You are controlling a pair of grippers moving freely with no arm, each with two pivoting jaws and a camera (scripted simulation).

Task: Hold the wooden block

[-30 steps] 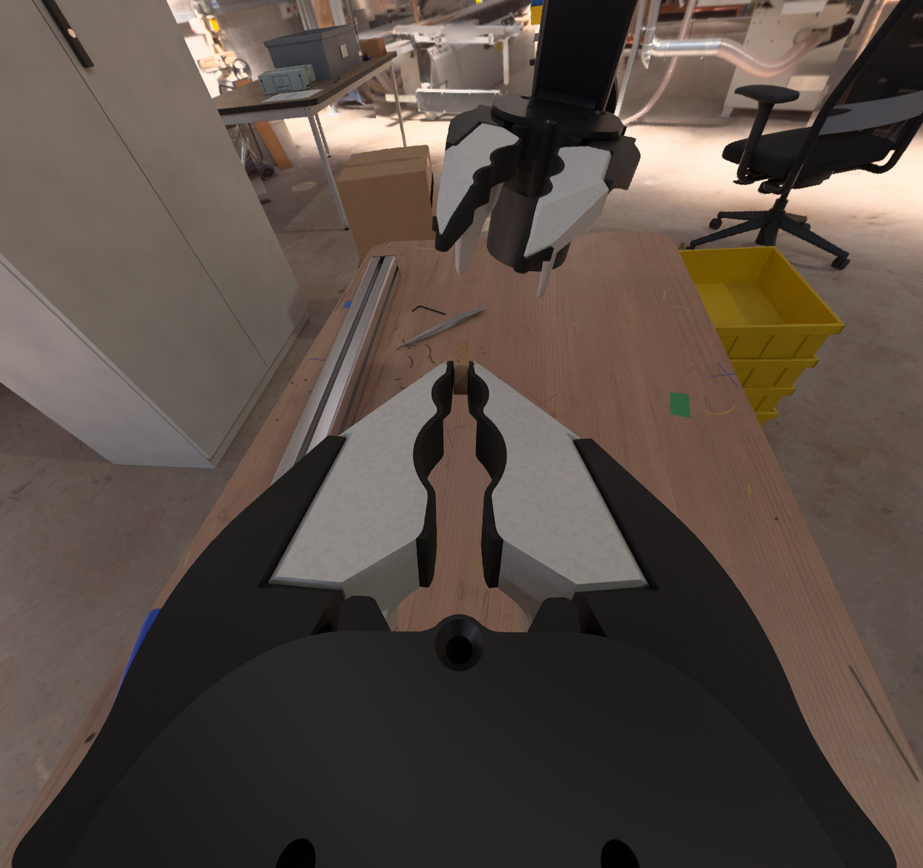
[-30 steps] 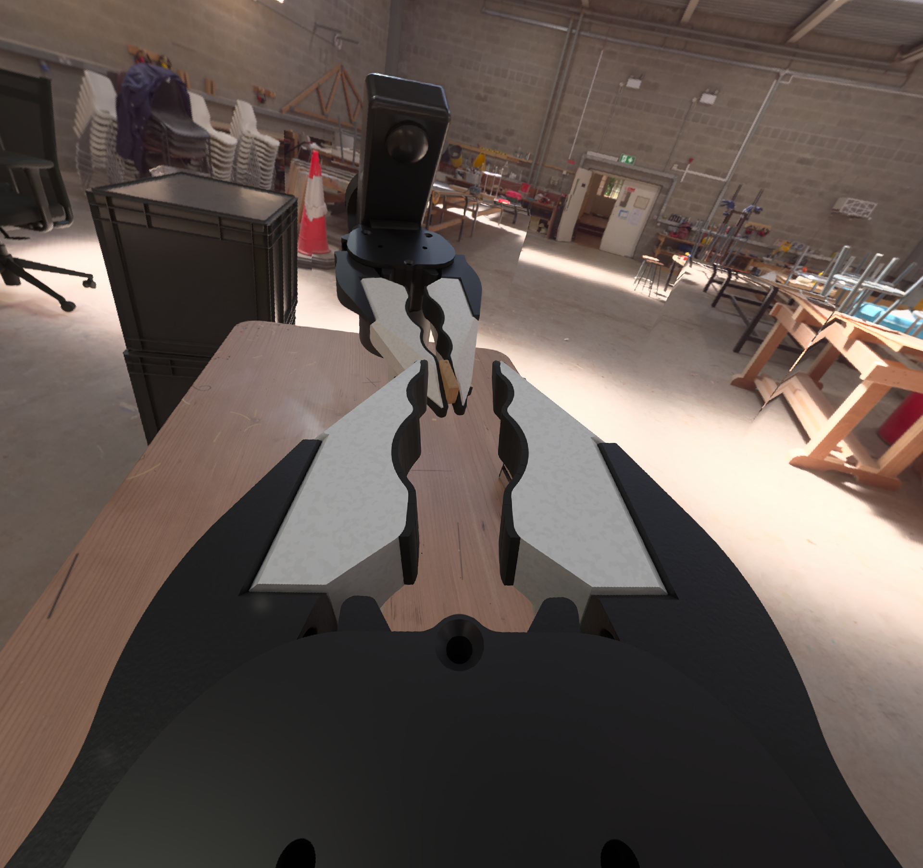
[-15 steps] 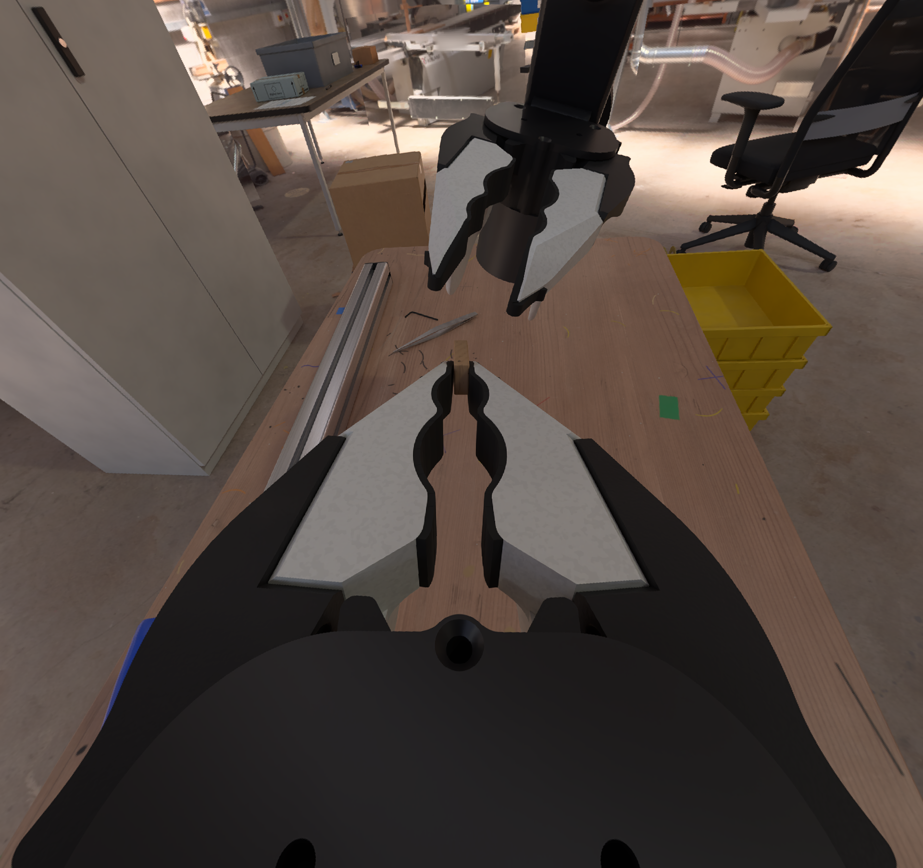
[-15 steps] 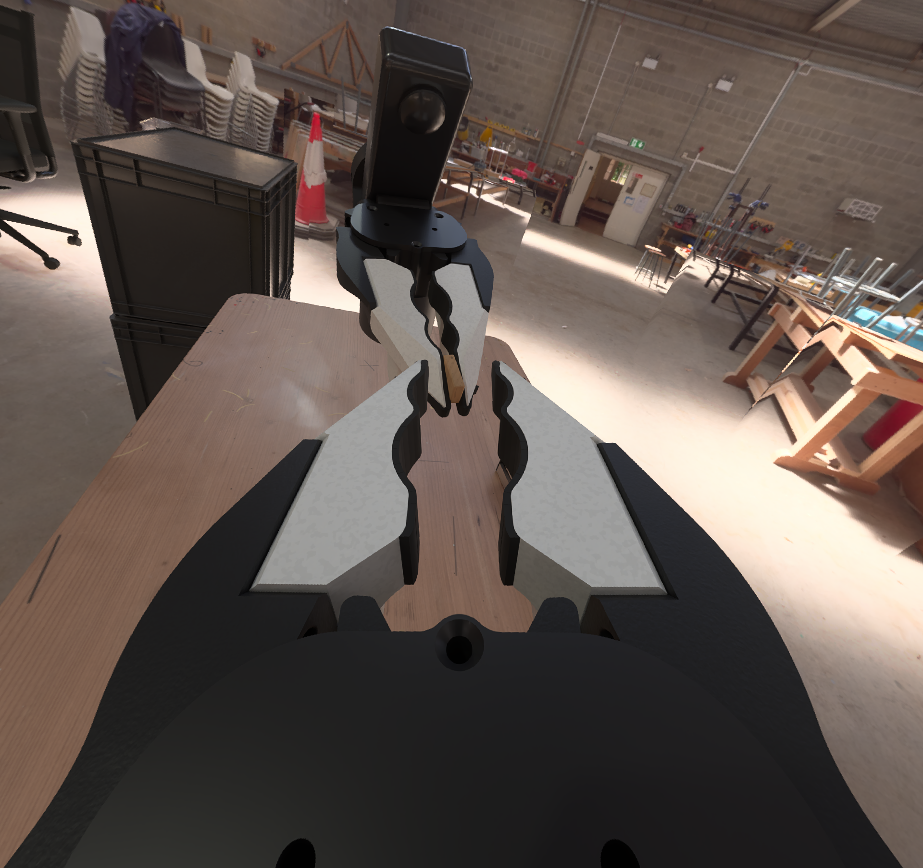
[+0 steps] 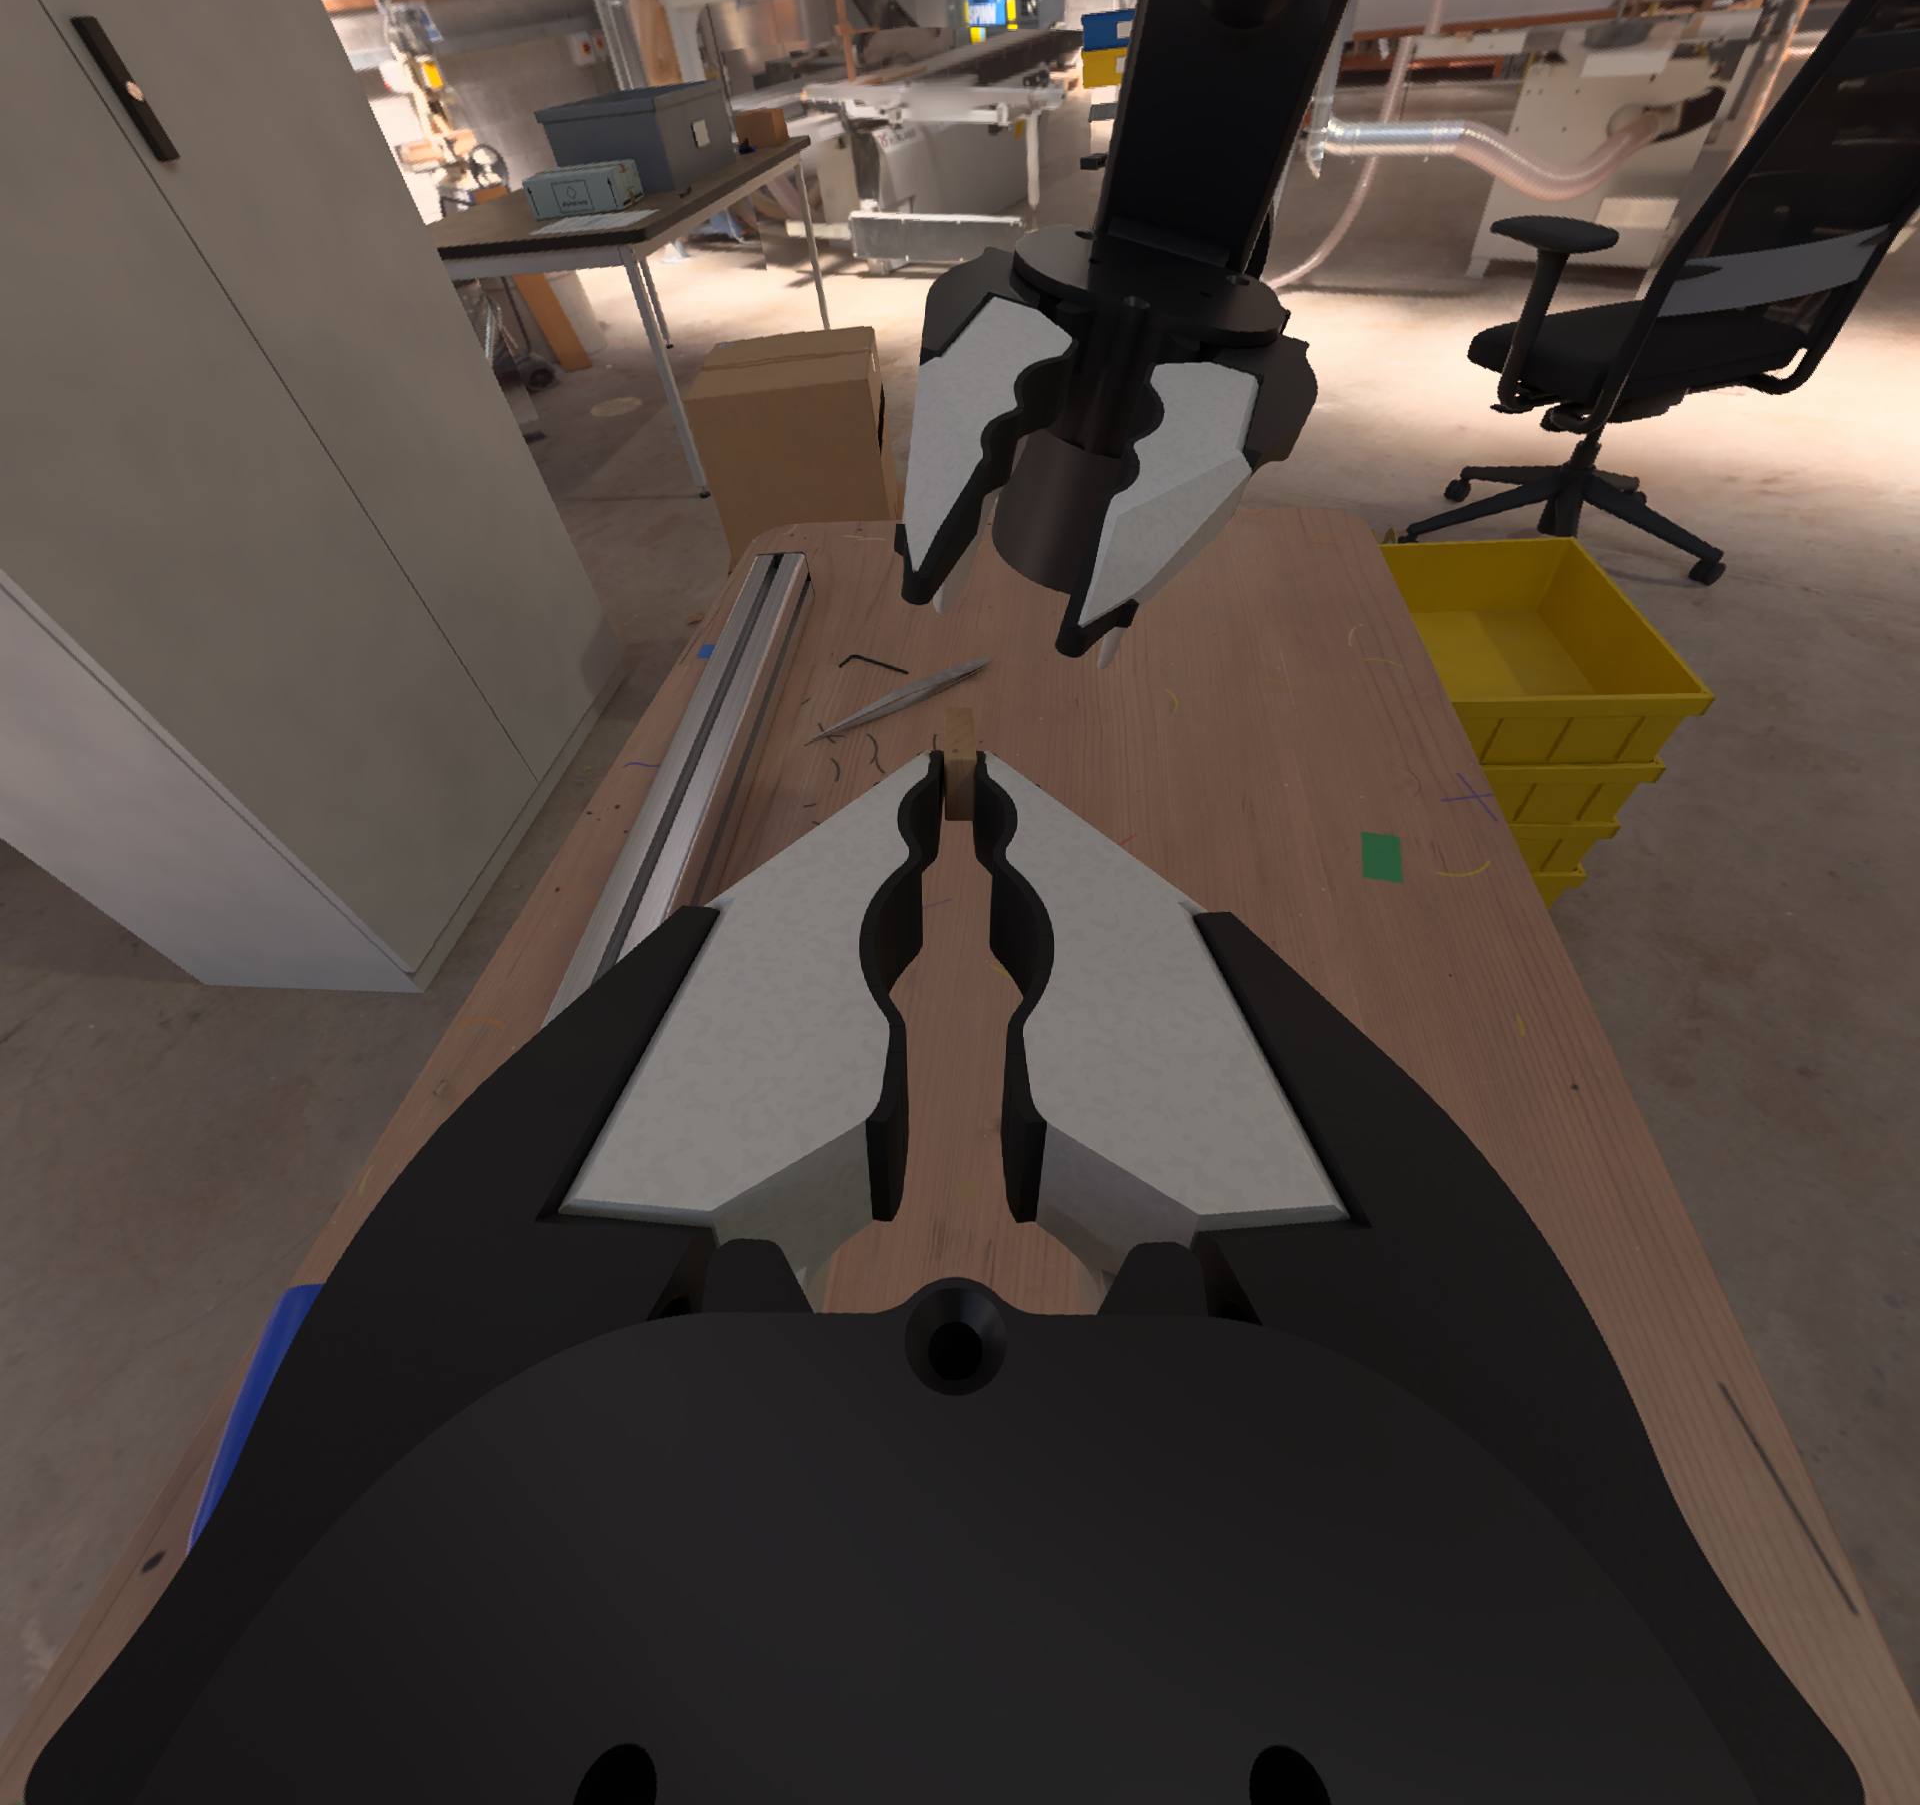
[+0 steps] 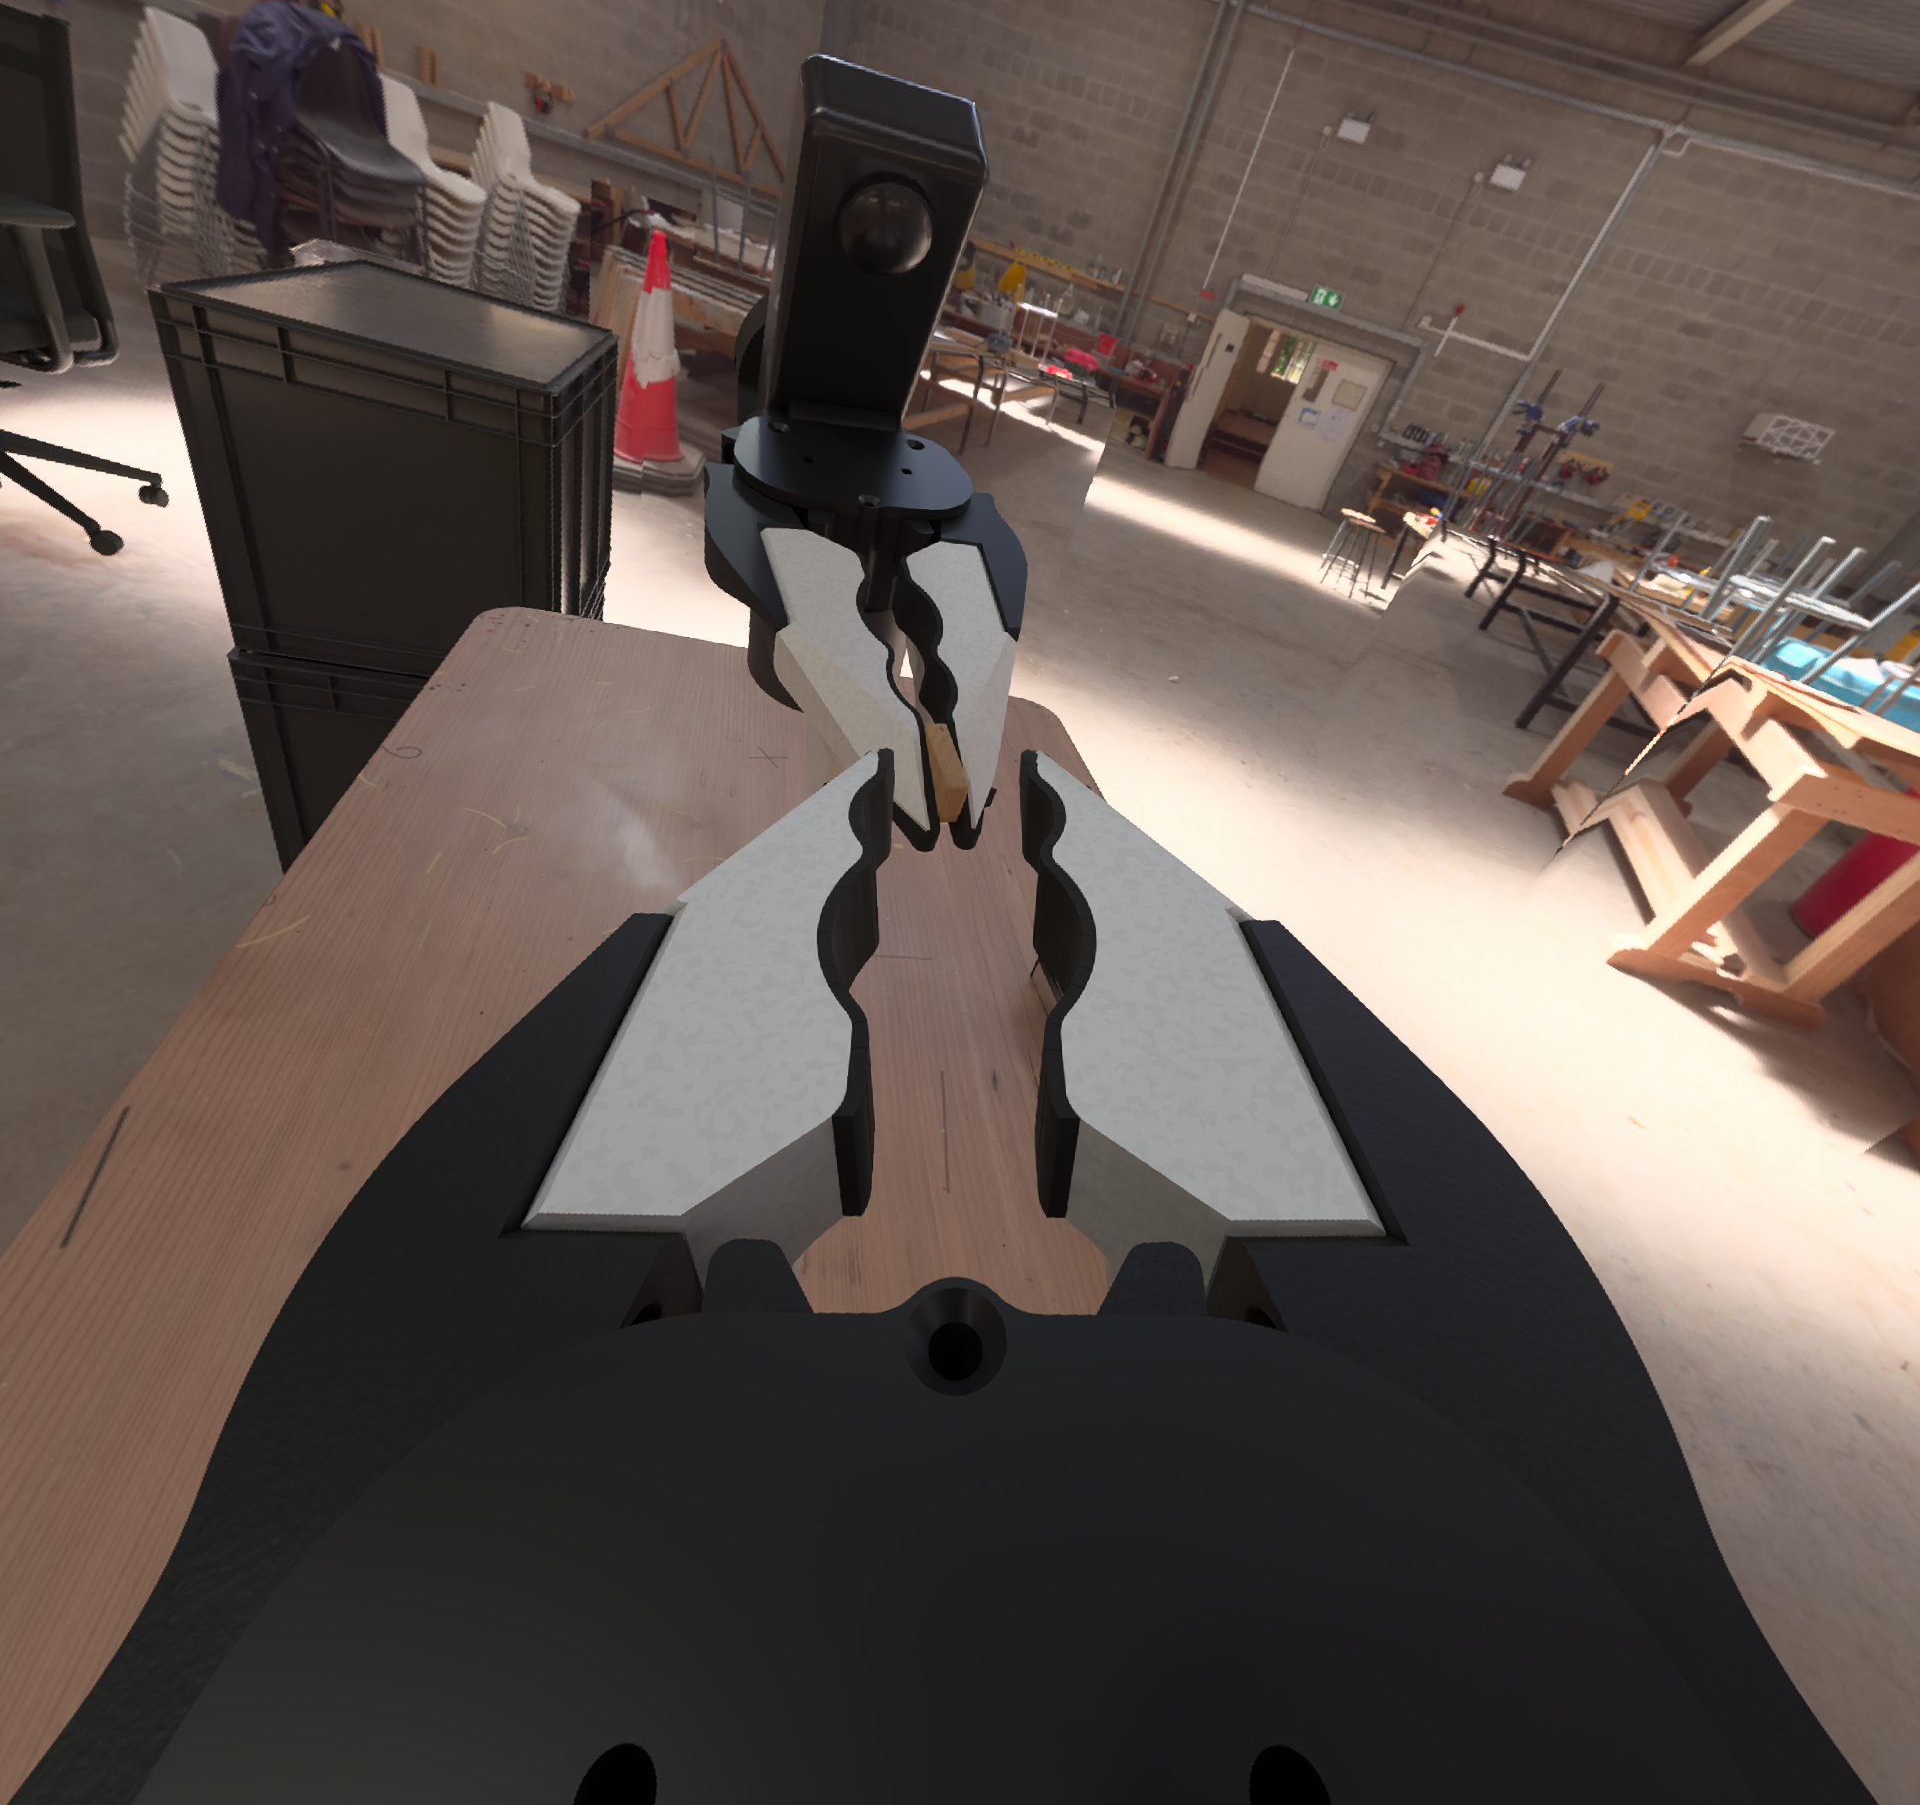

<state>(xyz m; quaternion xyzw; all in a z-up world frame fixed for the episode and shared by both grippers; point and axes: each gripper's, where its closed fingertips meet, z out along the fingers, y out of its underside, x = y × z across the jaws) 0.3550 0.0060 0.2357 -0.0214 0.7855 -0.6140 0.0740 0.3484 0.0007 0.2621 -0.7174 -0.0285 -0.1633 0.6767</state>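
The left gripper [image 5: 957, 768] is pinching the small, pale tan wooden block [image 5: 958, 776] at its fingertips above the brown wooden table [image 5: 1299, 924]; the right gripper [image 6: 956, 789] is hovering released nearby. The grasp appears achieved; only holding steady seems left.

Matt wooden block [image 5: 958, 763], grained wooden table [image 5: 1299, 924]

small tan wooden block [image 5: 958, 776], upright
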